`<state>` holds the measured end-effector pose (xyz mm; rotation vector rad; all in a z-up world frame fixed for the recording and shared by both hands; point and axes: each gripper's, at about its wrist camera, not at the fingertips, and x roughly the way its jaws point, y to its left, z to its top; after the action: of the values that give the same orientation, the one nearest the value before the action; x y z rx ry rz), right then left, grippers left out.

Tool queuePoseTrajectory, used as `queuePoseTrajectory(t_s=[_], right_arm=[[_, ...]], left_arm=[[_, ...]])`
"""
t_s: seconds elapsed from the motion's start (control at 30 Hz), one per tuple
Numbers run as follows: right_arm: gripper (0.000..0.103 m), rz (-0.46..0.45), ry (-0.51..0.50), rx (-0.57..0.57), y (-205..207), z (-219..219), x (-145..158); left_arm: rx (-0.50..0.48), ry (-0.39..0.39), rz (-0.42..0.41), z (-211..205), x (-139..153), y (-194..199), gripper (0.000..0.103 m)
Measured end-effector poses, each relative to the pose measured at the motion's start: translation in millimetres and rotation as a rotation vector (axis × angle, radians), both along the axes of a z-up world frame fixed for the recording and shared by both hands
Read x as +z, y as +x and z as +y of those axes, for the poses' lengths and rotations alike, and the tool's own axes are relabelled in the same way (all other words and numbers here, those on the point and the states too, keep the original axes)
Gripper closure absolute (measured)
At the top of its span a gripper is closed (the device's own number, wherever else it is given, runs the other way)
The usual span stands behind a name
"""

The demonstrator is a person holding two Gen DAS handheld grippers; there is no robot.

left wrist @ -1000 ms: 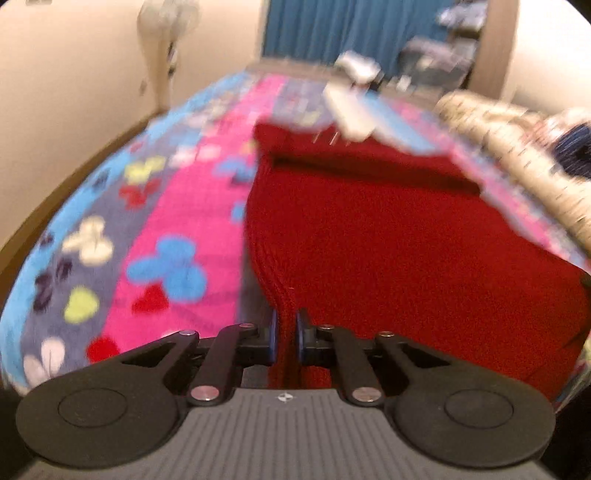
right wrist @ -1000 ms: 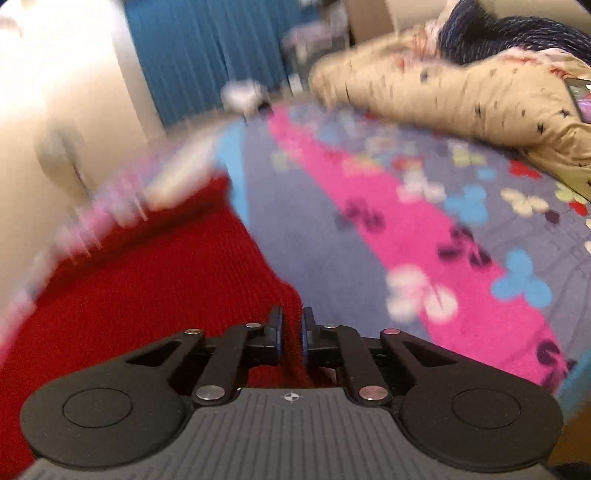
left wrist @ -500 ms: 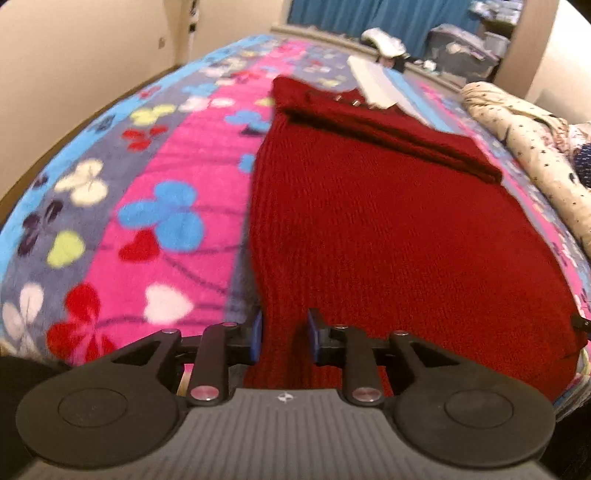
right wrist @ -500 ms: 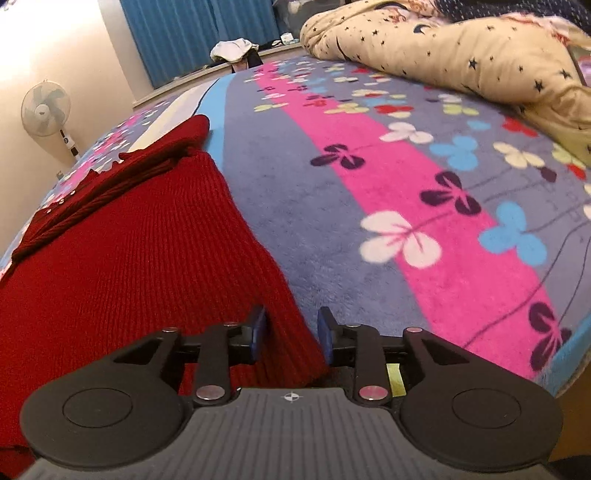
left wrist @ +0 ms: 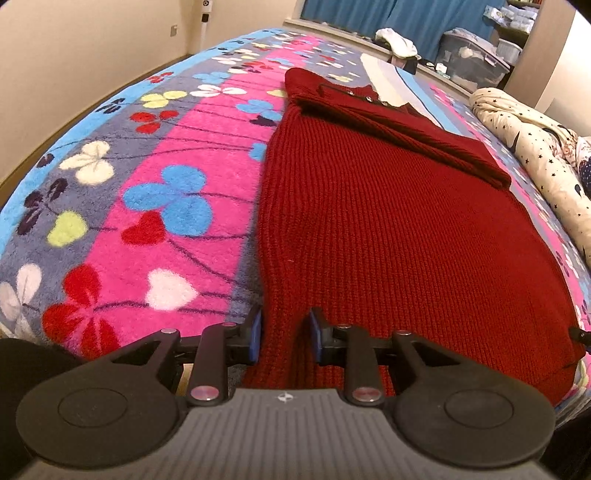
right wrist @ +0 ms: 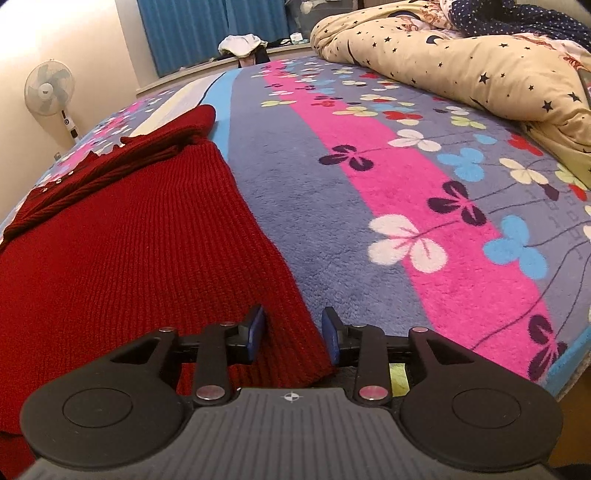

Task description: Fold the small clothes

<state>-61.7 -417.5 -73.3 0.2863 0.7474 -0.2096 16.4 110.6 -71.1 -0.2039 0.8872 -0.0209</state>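
A red knit sweater lies flat on the bed, its sleeves folded across the far end. My left gripper sits low at the sweater's near left corner; its jaws are opening, with the hem lying loose between the blue pads. In the right wrist view, the same sweater fills the left half. My right gripper is at its near right corner. Those jaws are opening too, and the hem lies between the pads with a gap on each side.
A fleece blanket with pink stripes and clover shapes covers the bed. A cream star-print duvet is heaped at the far right. A standing fan is by the left wall. Blue curtains and storage boxes stand beyond the bed's far end.
Both grippers were shut on the sweater's hem corners while it was held up. They sank to the bed, the sweater settled flat, and both pairs of jaws have spread apart.
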Motion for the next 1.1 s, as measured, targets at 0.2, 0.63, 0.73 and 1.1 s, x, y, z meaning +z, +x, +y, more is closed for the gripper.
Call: queuePoseTrajectory(t_s=[0.2,0.63,0.73,1.1], right_arm=[[0.06,0.003,-0.003,-0.016,-1,-1,0],[0.088,0.013,0.005,0.02,7,5,4],[0.088,0.012,0.04,0.003,7,0,5],[0.078,0.047,0.016,-0.021,15,6,3]], left_arm=[[0.001,0.006,0.003,0,0,0,0.073],[-0.045,0.092,0.102,-13,8,5,0.061],[-0.05,0.064,0.1,-4,6,2,0.066],[-0.061,-0.056,0.047,15,0,-7,0.081]])
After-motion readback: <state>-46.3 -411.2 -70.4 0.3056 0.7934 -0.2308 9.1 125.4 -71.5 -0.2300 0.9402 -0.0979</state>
